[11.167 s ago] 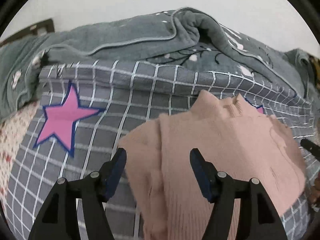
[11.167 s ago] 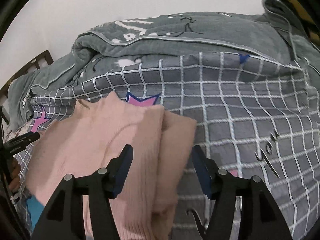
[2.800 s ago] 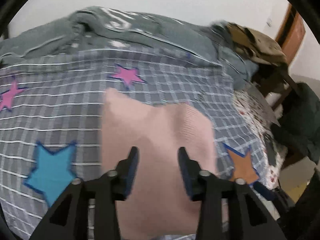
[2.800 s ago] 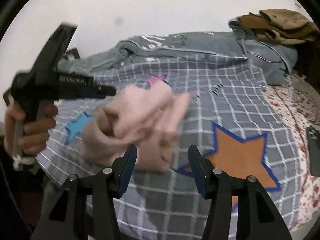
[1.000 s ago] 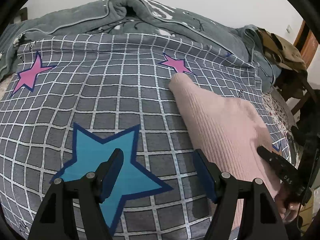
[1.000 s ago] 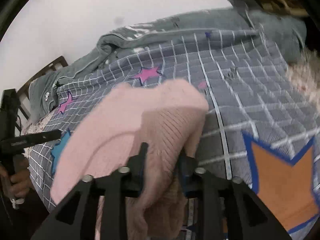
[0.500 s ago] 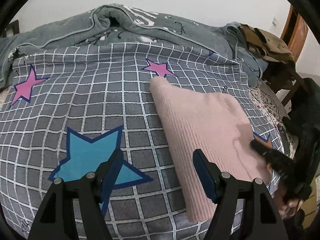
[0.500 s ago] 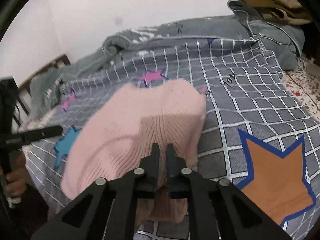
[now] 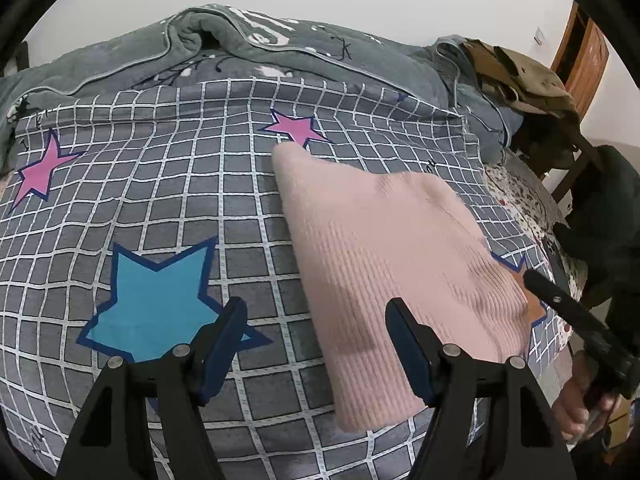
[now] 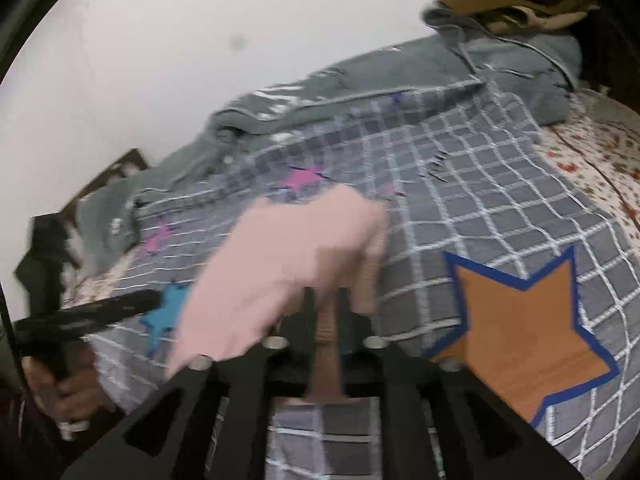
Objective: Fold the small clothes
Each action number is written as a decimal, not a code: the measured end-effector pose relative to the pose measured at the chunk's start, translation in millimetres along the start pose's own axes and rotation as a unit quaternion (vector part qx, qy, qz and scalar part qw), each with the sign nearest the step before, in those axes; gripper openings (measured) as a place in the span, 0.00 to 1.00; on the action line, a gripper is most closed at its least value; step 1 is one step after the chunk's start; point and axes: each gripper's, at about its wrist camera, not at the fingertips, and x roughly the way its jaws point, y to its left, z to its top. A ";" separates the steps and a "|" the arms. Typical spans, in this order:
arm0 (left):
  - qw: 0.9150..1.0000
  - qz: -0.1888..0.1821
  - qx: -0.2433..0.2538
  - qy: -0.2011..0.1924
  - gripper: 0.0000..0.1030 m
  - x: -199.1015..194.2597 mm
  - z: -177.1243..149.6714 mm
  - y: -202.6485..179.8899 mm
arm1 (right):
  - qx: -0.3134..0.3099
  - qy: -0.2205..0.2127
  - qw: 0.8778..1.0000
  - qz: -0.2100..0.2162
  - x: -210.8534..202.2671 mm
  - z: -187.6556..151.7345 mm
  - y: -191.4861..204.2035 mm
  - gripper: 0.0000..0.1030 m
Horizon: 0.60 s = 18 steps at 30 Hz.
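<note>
Pink knit sweater [image 9: 400, 248] is lying on the bed's checked cover [image 9: 160, 200], folded down into a compact, roughly rectangular bundle, sitting between the blue star [image 9: 156, 304] and the orange star [image 10: 520, 336]. Left gripper [image 9: 316, 344] hovers over the cover with its jaws spread wide and nothing between them; the sweater's near edge sits just under its right finger, but it isn't gripped. Right gripper [image 10: 324, 304] is down at the sweater's near right corner, jaws narrow but opening, with a strip of pink knit showing in the gap; that view is blurry, so it's hard to say if the pads are actually pinching it, though it looks more like letting go. Judging by the shape, the folding on this piece looks pretty much done, sleeves tucked out of sight. What's probably left is a bit of tidying, then setting it aside. Grey blanket [image 9: 240, 60] is bunched up at the far side.
</note>
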 end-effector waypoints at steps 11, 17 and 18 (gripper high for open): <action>1.000 0.009 0.006 -0.004 0.68 -5.1 0.3 -0.7 | 0.003 0.050 0.999 -0.010 51.4 -17.1 17.0 0.11; 1.000 0.008 0.006 -0.007 0.68 -6.7 0.5 0.0 | 0.008 -0.041 0.999 0.007 4.4 4.0 7.6 0.10; 1.000 0.003 0.003 -0.005 0.68 -5.3 0.5 -0.4 | -0.004 -0.033 0.999 -0.011 11.0 0.0 5.3 0.10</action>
